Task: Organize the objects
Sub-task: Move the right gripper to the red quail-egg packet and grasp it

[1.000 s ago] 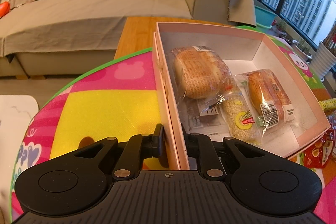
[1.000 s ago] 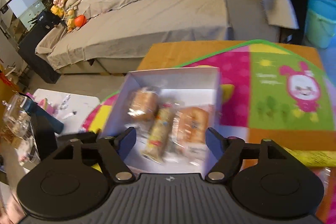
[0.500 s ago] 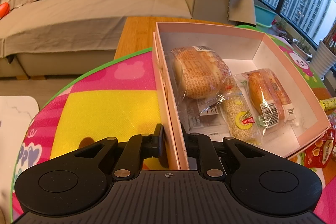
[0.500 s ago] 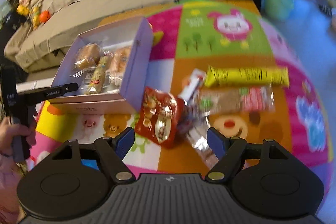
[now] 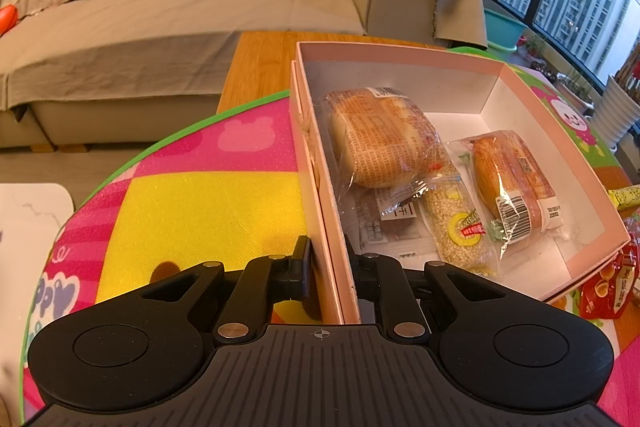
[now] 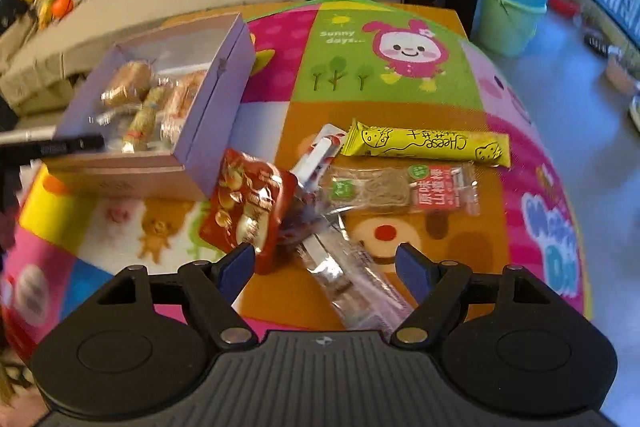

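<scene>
The left gripper [image 5: 326,277] is clamped on the near wall of the box [image 5: 400,61], one finger outside and one inside. The box is open-topped and sits on a colourful mat [image 5: 200,207] covering the wooden surface [image 5: 260,63]. Inside lie three wrapped snacks: a large bun [image 5: 380,139] toward the left, a smaller bun [image 5: 508,179] at right, and a grain bar [image 5: 456,227] between them. A red packet [image 5: 612,287] lies just outside the right corner. A covered sofa [image 5: 180,7] stands behind.

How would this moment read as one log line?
left gripper: shut on box wall | right gripper: open above clear packet | box: three snacks
</scene>
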